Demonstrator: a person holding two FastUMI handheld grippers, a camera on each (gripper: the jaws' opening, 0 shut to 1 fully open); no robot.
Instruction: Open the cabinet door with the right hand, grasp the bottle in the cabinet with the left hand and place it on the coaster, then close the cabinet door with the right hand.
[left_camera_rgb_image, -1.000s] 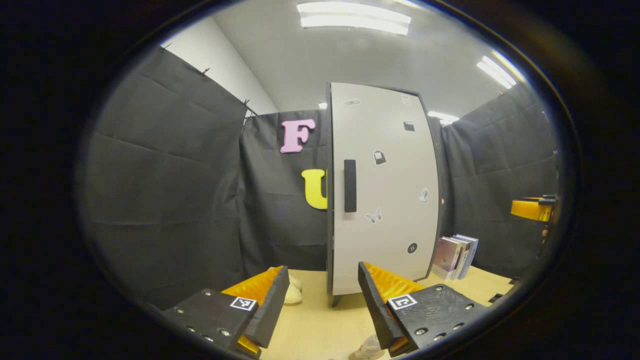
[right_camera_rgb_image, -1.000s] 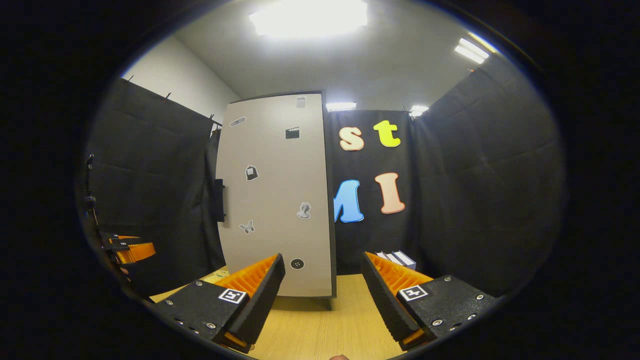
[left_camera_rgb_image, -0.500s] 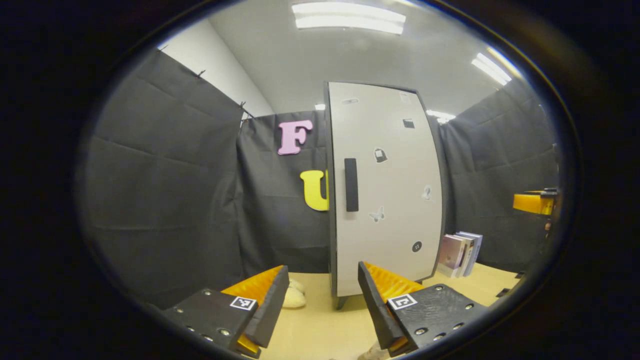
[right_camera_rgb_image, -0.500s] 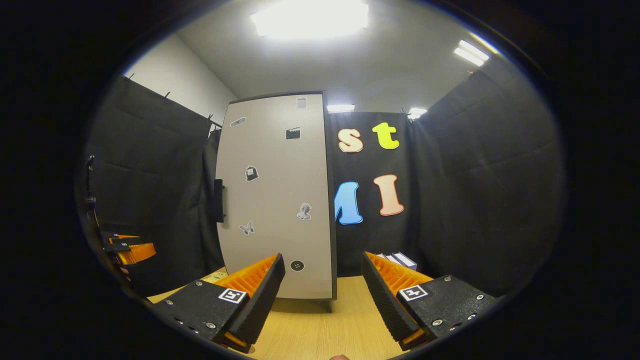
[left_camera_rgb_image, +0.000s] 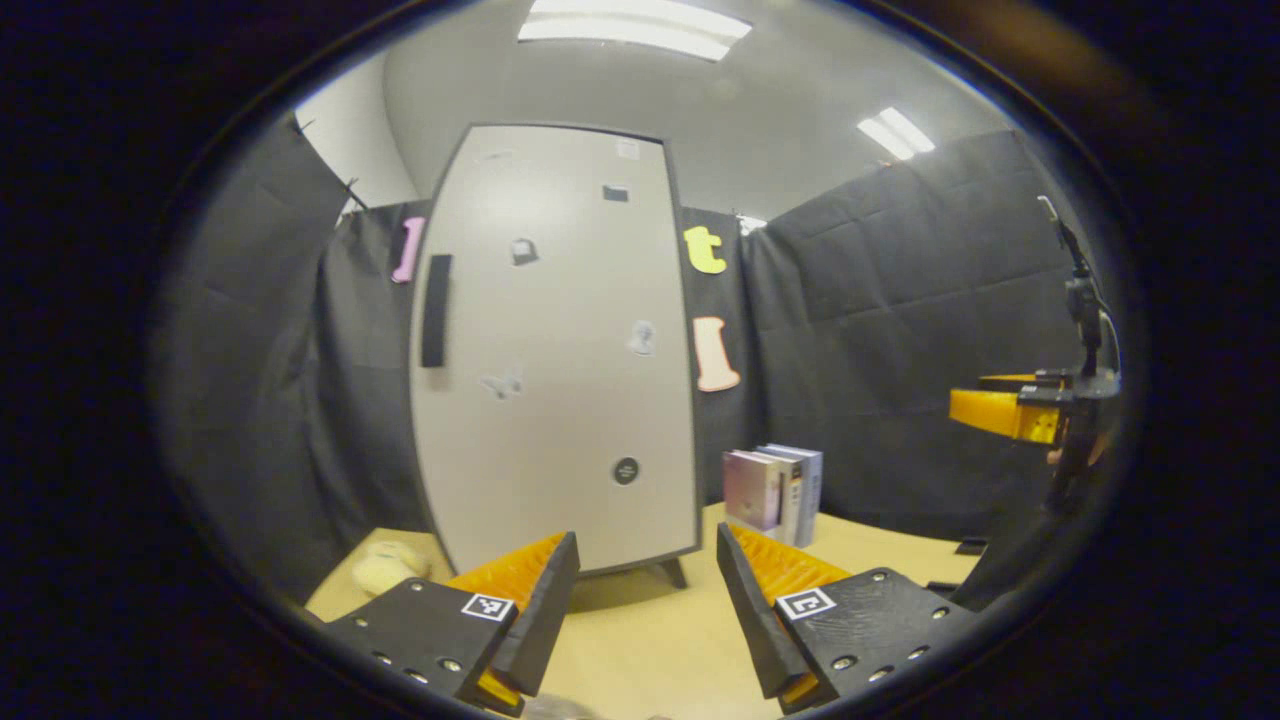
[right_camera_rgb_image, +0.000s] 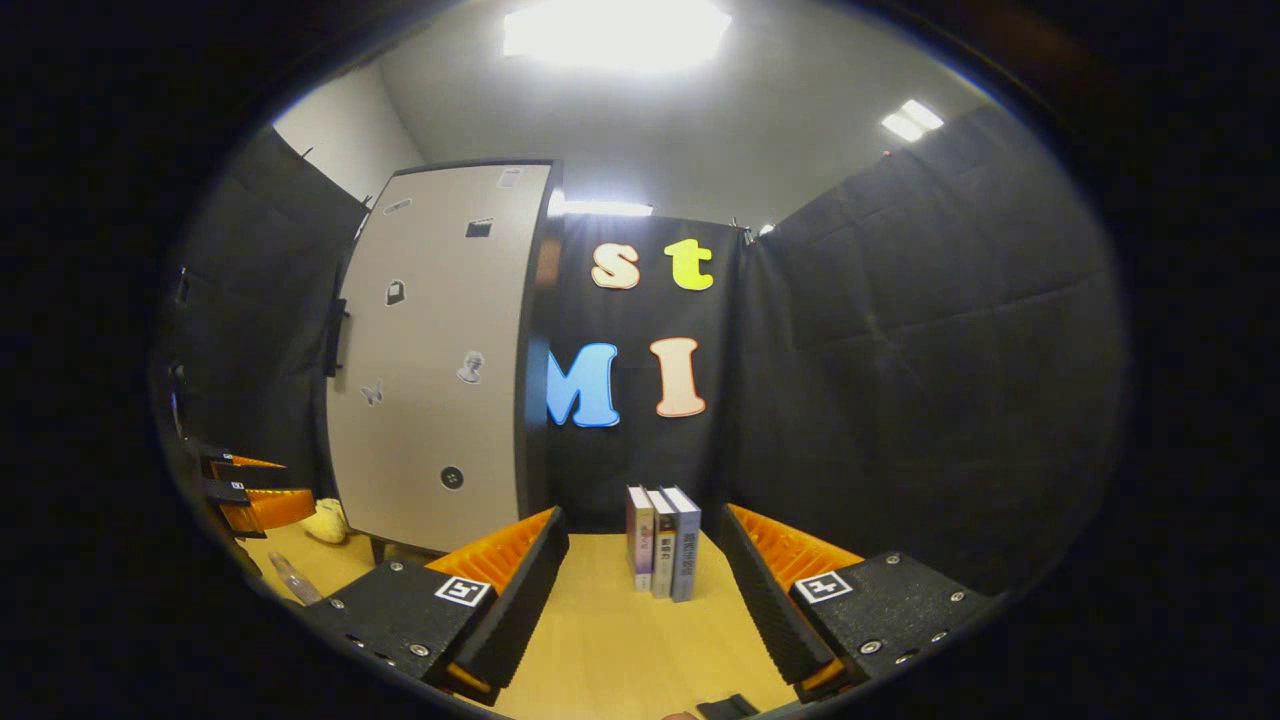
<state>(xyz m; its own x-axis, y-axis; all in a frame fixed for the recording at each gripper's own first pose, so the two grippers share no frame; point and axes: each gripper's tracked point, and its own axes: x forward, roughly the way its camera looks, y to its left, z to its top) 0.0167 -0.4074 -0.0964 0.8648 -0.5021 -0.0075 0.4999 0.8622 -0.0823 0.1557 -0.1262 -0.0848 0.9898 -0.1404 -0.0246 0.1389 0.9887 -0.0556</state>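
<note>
The cabinet (left_camera_rgb_image: 560, 340) stands on the wooden table with its pale grey door closed and small stickers on it. A black vertical handle (left_camera_rgb_image: 435, 310) sits near the door's left edge. My left gripper (left_camera_rgb_image: 645, 600) is open and holds nothing, low in front of the door and well short of it. In the right gripper view the cabinet (right_camera_rgb_image: 440, 350) stands off to the left, with its handle (right_camera_rgb_image: 335, 335) on the far edge. My right gripper (right_camera_rgb_image: 645, 600) is open and holds nothing, pointing at the books. The cabinet's inside is hidden.
A few books (left_camera_rgb_image: 775, 490) stand upright right of the cabinet, the same books (right_camera_rgb_image: 660, 540) lying ahead of my right gripper. A cream lump (left_camera_rgb_image: 385, 565) lies left of the cabinet. A small clear object (right_camera_rgb_image: 293, 578) lies on the table. The other gripper (left_camera_rgb_image: 1010, 410) hangs far right.
Both views have swung to the right, so the cabinet now sits further left in each. The books have come ahead of the right gripper. The door stays closed; both grippers stay open.
</note>
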